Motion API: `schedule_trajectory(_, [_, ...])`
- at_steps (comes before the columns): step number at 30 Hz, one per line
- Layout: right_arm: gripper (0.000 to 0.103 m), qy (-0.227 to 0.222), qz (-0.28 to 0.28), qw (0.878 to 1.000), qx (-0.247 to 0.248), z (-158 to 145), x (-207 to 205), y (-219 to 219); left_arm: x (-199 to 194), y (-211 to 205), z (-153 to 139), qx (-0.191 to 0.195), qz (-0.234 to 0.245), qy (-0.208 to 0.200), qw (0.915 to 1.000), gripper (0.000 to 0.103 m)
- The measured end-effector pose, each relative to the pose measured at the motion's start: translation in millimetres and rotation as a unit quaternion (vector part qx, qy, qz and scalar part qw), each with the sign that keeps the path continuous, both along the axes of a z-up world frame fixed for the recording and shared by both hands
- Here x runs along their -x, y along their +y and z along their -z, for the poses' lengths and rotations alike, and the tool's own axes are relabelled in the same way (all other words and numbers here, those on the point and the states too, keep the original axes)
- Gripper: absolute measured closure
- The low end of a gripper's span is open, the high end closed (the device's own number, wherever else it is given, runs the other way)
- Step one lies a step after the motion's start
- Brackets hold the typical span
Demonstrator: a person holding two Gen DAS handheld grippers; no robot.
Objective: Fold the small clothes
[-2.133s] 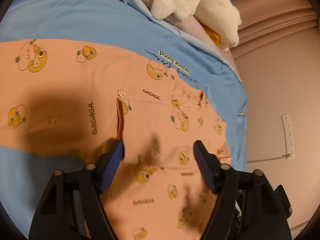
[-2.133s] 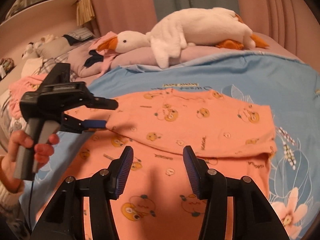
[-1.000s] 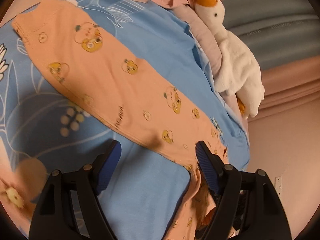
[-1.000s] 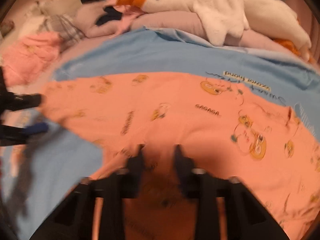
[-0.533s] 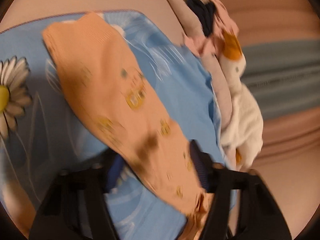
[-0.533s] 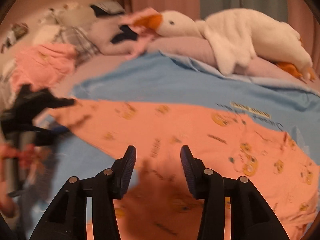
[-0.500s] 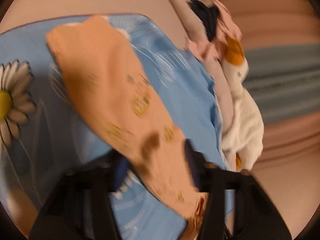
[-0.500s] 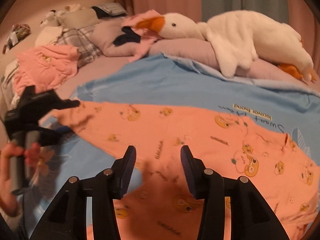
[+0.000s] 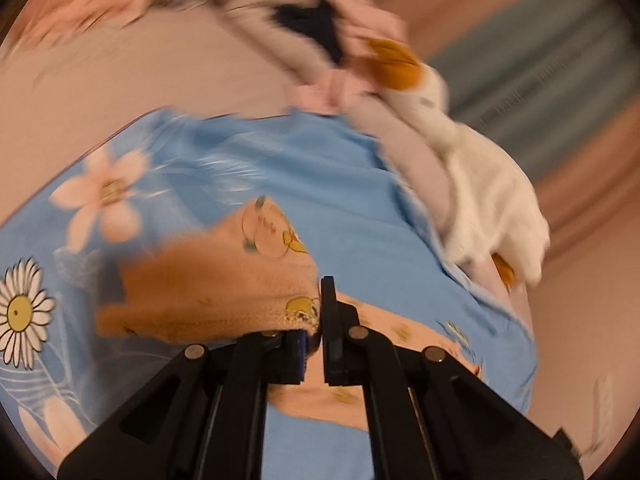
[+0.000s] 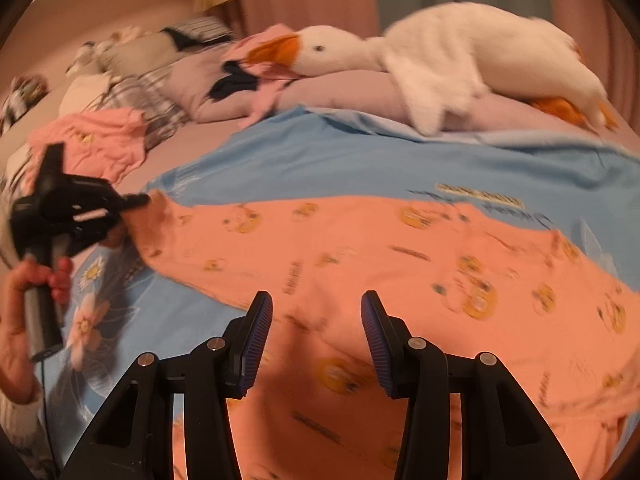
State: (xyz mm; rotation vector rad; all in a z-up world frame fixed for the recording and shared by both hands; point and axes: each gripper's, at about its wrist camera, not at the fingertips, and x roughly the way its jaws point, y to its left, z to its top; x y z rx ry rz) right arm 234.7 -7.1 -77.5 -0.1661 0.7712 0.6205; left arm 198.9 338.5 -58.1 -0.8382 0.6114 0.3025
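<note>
A pair of small orange pants [image 10: 360, 264] printed with yellow cartoon faces lies spread on a blue bedspread [image 10: 340, 160]. My left gripper [image 9: 314, 332] is shut on the cuff end of one pant leg [image 9: 208, 284], which bunches up in front of it. In the right wrist view the left gripper [image 10: 138, 202] pinches that same leg end at the far left. My right gripper [image 10: 316, 320] is open and empty, hovering just above the middle of the pants.
A white plush goose [image 10: 460, 56] lies on lilac pillows [image 10: 344, 92] at the head of the bed. A pink garment [image 10: 92, 140] and other clothes are heaped at the back left. The bedspread has flower prints [image 9: 20, 312] at its near left.
My left gripper has travelled along the pant leg to its cuff and closed on it. My right gripper has stayed open over the middle of the pants.
</note>
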Motion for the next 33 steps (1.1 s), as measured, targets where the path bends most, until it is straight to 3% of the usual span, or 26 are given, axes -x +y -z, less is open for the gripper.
schedule_trajectory(3, [0.057,0.009,0.035,0.999,-0.027,-5.3,-1.9,-32.0,-18.9,-47.0,-24.3,-0.053,0.055,-0.014,0.997,0.101])
schedule_trajectory(6, [0.057,0.004,0.075,0.996,-0.046,-12.4,0.7,-66.8,-42.1,-111.5,-39.2,-0.103,0.125,-0.023,0.9866,0.101])
schedule_trajectory(10, [0.057,-0.004,0.13,0.99,-0.06,-19.9,7.2,-113.6,-68.7,-202.8,-36.0,-0.143,0.219,-0.022,0.965,0.101])
schedule_trajectory(13, [0.057,-0.01,0.178,0.982,-0.067,-26.1,11.5,-151.3,-83.6,-275.7,-16.0,-0.177,0.291,-0.008,0.9402,0.1])
schedule_trajectory(16, [0.056,-0.005,0.208,0.975,-0.079,-27.3,14.1,-182.3,-93.7,-318.4,14.2,-0.206,0.337,0.032,0.9183,0.091])
schedule_trajectory(18, [0.054,0.008,0.219,0.972,-0.08,-24.4,14.1,-194.5,-97.1,-333.6,35.2,-0.187,0.371,0.065,0.9072,0.073])
schedule_trajectory(19, [0.053,0.011,0.22,0.972,-0.079,-23.0,15.1,-197.6,-97.1,-336.4,44.5,-0.174,0.384,0.081,0.9031,0.056])
schedule_trajectory(22, [0.053,0.007,0.218,0.973,-0.077,-21.8,19.2,-200.5,-83.1,-329.4,46.6,-0.157,0.397,0.072,0.9015,0.052])
schedule_trajectory(24, [0.053,0.007,0.216,0.973,-0.085,-22.0,18.1,-200.7,-66.3,-313.8,39.4,-0.141,0.398,0.054,0.9048,0.05])
schedule_trajectory(27, [0.053,0.013,0.204,0.975,-0.091,-17.9,17.2,-194.6,-40.3,-281.3,26.9,-0.123,0.364,0.032,0.9228,0.036])
schedule_trajectory(29, [0.053,0.018,0.186,0.978,-0.088,-14.7,17.6,-183.3,-25.9,-252.7,21.0,-0.125,0.33,0.029,0.9353,0.035])
schedule_trajectory(33, [0.053,0.003,0.099,0.994,-0.054,-13.3,20.3,-140.3,-6.6,-206.0,17.0,-0.116,0.267,0.034,0.956,0.035])
